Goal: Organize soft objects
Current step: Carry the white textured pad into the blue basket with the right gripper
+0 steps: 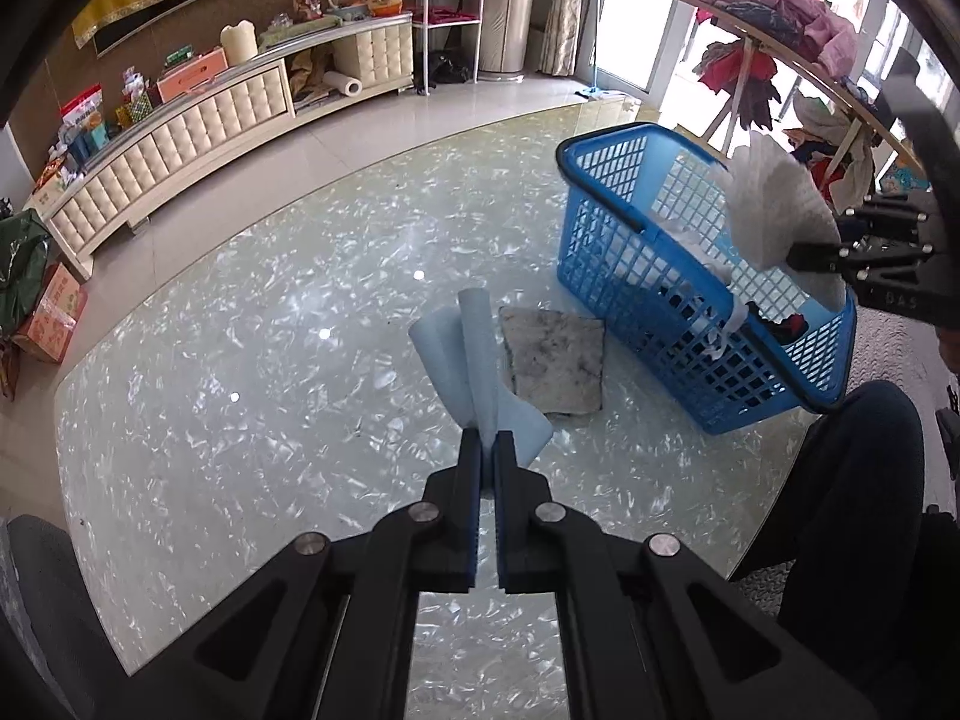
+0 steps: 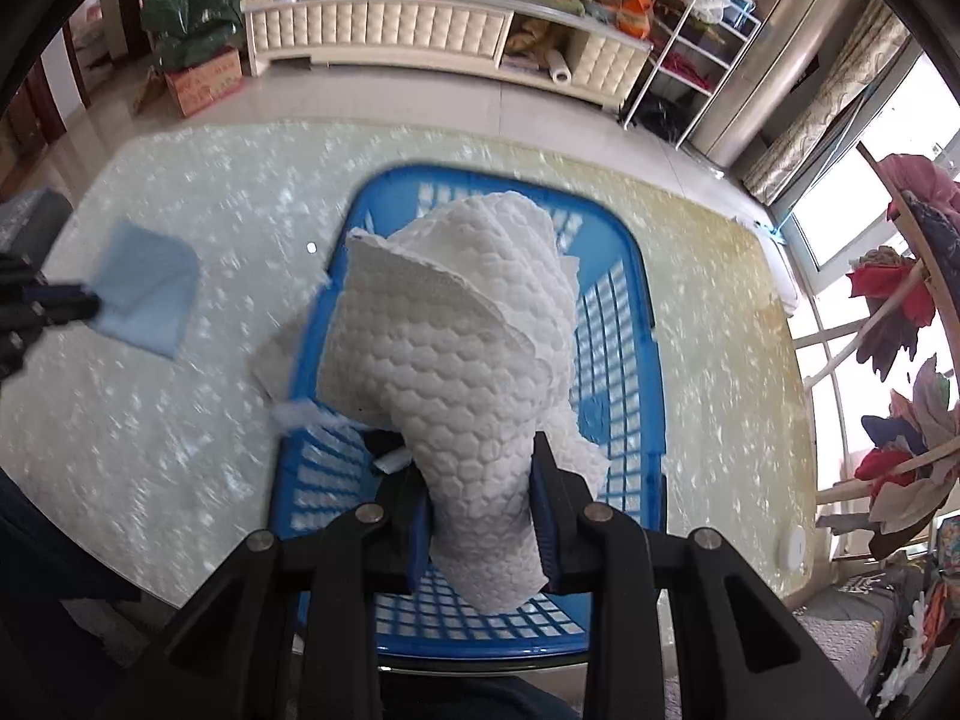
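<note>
My left gripper [image 1: 489, 438] is shut on a light blue cloth [image 1: 468, 366], held above the glass table; the same blue cloth [image 2: 147, 288] shows at the left of the right wrist view. My right gripper [image 2: 480, 468] is shut on a white quilted cloth [image 2: 456, 336] and hangs over the blue plastic basket [image 2: 618, 324]. In the left wrist view the white cloth [image 1: 780, 216] hovers above the basket [image 1: 606, 180], which holds several other soft items. A grey worn rag [image 1: 555, 360] lies flat on the table beside the basket.
The pearly glass table [image 1: 240, 360] ends in a rounded edge near a person's dark trouser leg [image 1: 852, 468]. A cream cabinet [image 1: 198, 126] stands across the floor. A rack of clothes [image 1: 774, 18] rises at the right, close behind the basket.
</note>
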`<action>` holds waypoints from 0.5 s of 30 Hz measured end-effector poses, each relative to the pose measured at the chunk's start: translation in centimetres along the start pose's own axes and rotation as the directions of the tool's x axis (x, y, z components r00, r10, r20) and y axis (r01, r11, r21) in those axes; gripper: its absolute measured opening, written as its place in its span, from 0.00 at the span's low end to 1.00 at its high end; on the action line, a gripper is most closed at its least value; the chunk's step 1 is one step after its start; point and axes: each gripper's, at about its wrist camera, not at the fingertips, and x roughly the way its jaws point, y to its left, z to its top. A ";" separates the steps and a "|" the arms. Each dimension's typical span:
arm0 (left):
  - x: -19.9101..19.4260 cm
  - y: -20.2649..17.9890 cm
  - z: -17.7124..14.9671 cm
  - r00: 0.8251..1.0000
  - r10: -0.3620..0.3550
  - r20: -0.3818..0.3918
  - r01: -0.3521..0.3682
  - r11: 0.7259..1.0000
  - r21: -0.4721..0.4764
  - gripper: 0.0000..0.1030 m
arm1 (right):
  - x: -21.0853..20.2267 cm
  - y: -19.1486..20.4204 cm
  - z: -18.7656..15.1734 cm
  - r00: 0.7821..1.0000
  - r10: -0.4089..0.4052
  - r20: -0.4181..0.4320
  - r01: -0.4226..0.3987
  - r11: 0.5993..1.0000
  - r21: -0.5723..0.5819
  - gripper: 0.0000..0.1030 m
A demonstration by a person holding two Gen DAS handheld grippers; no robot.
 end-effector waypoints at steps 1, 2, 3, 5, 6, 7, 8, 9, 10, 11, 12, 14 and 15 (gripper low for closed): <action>0.1 0.1 0.0 1.000 0.001 -0.003 -0.001 1.000 -0.004 0.02 | 0.4 -0.1 -0.2 1.000 -0.002 -0.011 0.002 1.000 -0.003 0.26; 0.2 0.3 0.0 1.000 0.002 -0.008 -0.002 1.000 -0.006 0.03 | 0.7 -0.3 -0.3 1.000 -0.003 -0.024 0.003 1.000 -0.011 0.26; 0.4 0.3 0.0 1.000 0.003 -0.012 -0.003 1.000 -0.007 0.03 | 1.1 -0.3 -0.4 0.999 -0.006 -0.035 0.005 1.000 -0.020 0.26; 0.6 0.4 0.0 1.000 0.004 -0.019 -0.004 1.000 -0.007 0.02 | 1.7 -0.3 -0.7 0.998 -0.010 -0.060 0.008 0.999 -0.039 0.26; 0.7 0.4 0.0 1.000 0.004 -0.021 -0.004 1.000 -0.006 0.02 | 2.2 -0.2 -0.8 0.997 -0.012 -0.073 0.009 0.999 -0.048 0.26; 0.8 0.4 0.0 1.000 0.004 -0.023 -0.004 1.000 -0.005 0.02 | 2.7 -0.1 -1.0 0.996 -0.014 -0.090 0.009 0.998 -0.061 0.26; 0.9 0.4 0.0 1.000 0.004 -0.026 -0.004 1.000 -0.004 0.02 | 3.1 -0.2 -1.1 0.995 -0.015 -0.102 0.008 0.997 -0.071 0.26; 1.0 0.4 0.1 1.000 0.003 -0.027 -0.003 1.000 -0.004 0.02 | 3.6 -0.2 -1.3 0.993 -0.018 -0.114 0.009 0.997 -0.082 0.26; 1.1 0.4 0.1 1.000 0.003 -0.030 -0.003 1.000 -0.002 0.03 | 4.2 -0.1 -1.5 0.991 -0.023 -0.131 0.011 0.996 -0.092 0.26; 1.2 0.4 0.2 0.999 0.003 -0.033 -0.004 1.000 -0.001 0.03 | 4.5 -0.4 -1.6 0.989 -0.025 -0.143 0.012 0.995 -0.096 0.26; 1.3 0.4 0.3 0.999 0.004 -0.033 -0.004 1.000 -0.001 0.03 | 4.9 -0.3 -1.8 0.988 -0.026 -0.154 0.011 0.995 -0.101 0.26; 1.3 0.4 0.5 0.999 0.003 -0.032 -0.003 1.000 -0.002 0.03 | 5.5 -0.1 -2.0 0.984 -0.028 -0.175 0.006 0.992 -0.124 0.26; 1.3 0.4 0.6 1.000 0.001 -0.031 -0.001 1.000 -0.001 0.03 | 5.7 0.0 -2.0 0.983 -0.029 -0.181 0.004 0.991 -0.137 0.26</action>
